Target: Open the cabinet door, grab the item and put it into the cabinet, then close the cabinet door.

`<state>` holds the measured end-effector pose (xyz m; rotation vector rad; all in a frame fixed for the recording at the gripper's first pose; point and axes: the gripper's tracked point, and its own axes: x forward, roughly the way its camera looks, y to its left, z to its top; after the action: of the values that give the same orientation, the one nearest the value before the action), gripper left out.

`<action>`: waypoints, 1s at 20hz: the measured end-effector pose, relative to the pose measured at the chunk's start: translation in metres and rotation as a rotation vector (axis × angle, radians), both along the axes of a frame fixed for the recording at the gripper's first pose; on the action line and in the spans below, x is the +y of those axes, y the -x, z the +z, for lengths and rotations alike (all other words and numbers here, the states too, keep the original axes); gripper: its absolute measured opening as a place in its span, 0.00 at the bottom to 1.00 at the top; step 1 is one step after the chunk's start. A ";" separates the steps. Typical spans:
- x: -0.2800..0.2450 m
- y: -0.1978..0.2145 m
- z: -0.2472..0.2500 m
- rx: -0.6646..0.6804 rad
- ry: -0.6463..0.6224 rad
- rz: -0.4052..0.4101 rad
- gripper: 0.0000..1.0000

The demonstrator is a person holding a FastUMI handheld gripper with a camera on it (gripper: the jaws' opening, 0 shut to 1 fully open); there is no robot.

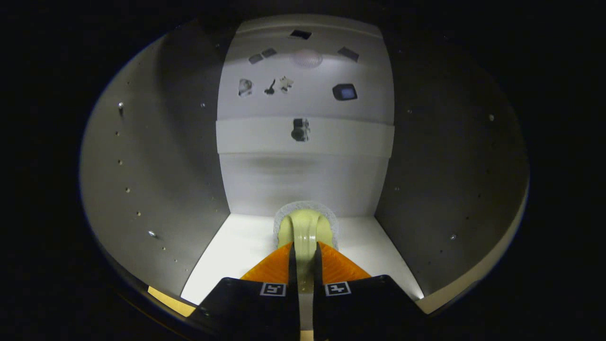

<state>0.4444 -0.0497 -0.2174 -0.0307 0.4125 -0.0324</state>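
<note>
I am looking into the white cabinet point(303, 180), with its side walls to either side and its back panel straight ahead. My gripper point(305, 258) is shut on the handle of a pale cream brush-like item point(306, 227) with a whitish bristly head. The handle runs between both fingers and its head rests just ahead of them, over the cabinet floor point(236, 246) near the back panel. The cabinet door is hidden from me.
The cabinet's side walls point(156, 180) carry rows of small shelf-pin holes. A horizontal rail point(255, 135) with a small fitting point(300, 130) crosses the back panel. Several small dark marks sit higher up on the panel. The cabinet's front edge lies just below the fingers.
</note>
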 end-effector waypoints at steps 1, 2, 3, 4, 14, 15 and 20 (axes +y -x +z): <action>0.000 -0.002 -0.007 0.018 -0.001 -0.002 0.15; -0.001 -0.003 -0.011 0.030 -0.006 -0.004 0.15; -0.001 -0.006 -0.010 0.019 -0.014 -0.006 0.17; -0.002 -0.008 -0.009 0.008 -0.019 -0.009 0.19; 0.001 -0.020 -0.016 0.007 -0.069 0.016 0.42; 0.001 -0.019 -0.011 -0.008 -0.077 0.017 0.45; 0.002 -0.008 0.034 -0.124 -0.100 0.018 0.60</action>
<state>0.4521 -0.0474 -0.1837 0.0663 0.2890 0.0038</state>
